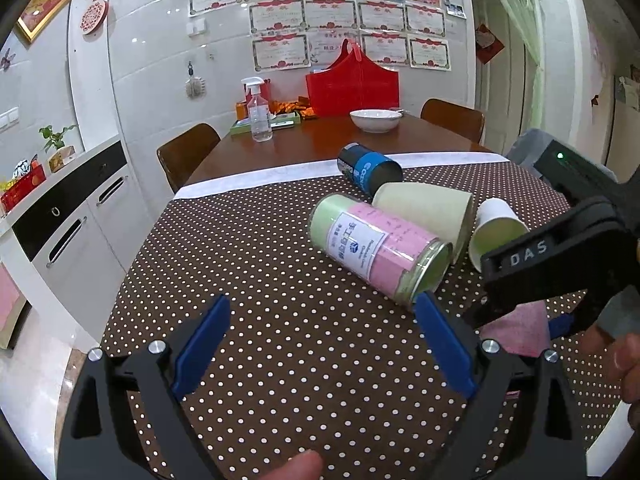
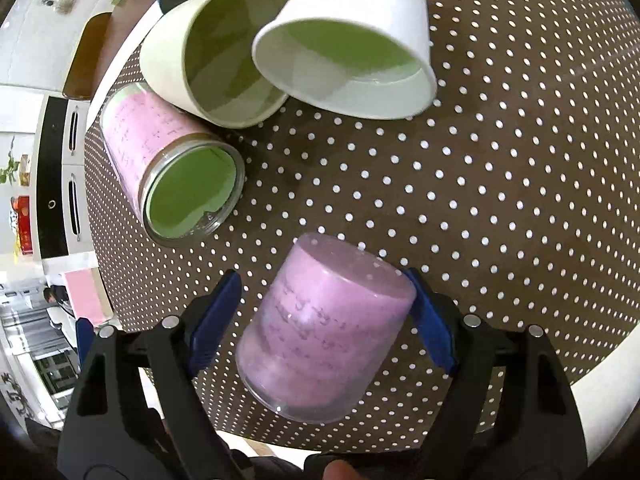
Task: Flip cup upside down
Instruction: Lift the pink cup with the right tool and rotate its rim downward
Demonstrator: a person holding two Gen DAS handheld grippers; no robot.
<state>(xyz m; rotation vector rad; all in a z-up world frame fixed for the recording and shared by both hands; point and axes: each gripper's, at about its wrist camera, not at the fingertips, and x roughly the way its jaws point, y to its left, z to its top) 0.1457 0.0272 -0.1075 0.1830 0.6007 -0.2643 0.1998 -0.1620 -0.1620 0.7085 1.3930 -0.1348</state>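
So here's where we're at: our right gripper [image 2: 324, 316] has a pink cup [image 2: 326, 326] sitting between its blue fingers [image 2: 434, 320], bottom end pointing up and away from us, rim down toward the polka-dot tablecloth [image 2: 500, 184]. The right finger looks like it's touching the cup's wall, but there's a visible gap on the left side, so we read the jaws as spread apart around it rather than clamping. Whether the rim is fully seated on the cloth, we can't tell from this angle.

The thing that matters for the next move: the cup's long axis runs roughly up-down with a slight tilt, lying crosswise to the finger gap, so the right hand is the one on it. Our left gripper [image 1: 320, 350] is empty with its fingers wide apart, hovering over bare cloth, well away from that cup.

The rest are all lying on their sides with mouths facing us: a glass jar with a pink label [image 2: 172, 168], a cream cup [image 2: 216, 52] and a white paper cup [image 2: 352, 36], the cream and white ones overlapping. Behind them there's a blue can [image 1: 368, 168], also tipped over. All look empty apart from green liner paper inside.

Our guess is the pink one's basically flipped and the jar is next in line.
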